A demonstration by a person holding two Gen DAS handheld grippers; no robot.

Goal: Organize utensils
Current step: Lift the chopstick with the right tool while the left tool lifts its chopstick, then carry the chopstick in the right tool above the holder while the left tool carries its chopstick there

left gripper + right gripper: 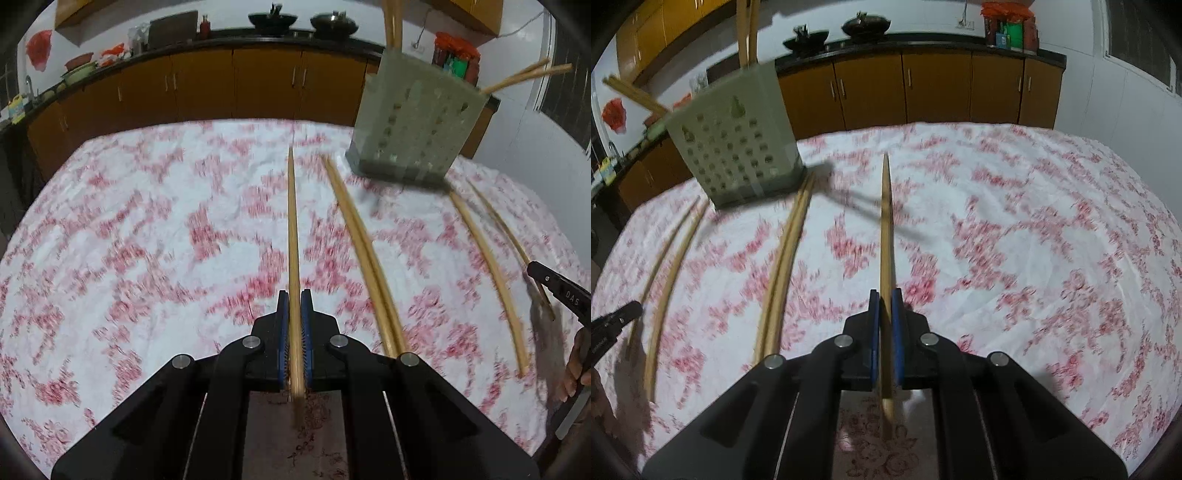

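Clamped between the blue pads of the left gripper [294, 295] is one pale wooden chopstick [293, 236], its tip aimed toward the far edge of the floral-clothed table [129, 229]. The right gripper [885, 295] likewise pinches its own wooden chopstick [886, 221]. Near the far edge stands the pale green perforated plastic holder [738, 147], already holding sticks. Loose chopsticks [360, 251] lie between the grippers. Tip each held stick upright over the holder's mouth before releasing, one at a time, so it doesn't topple.
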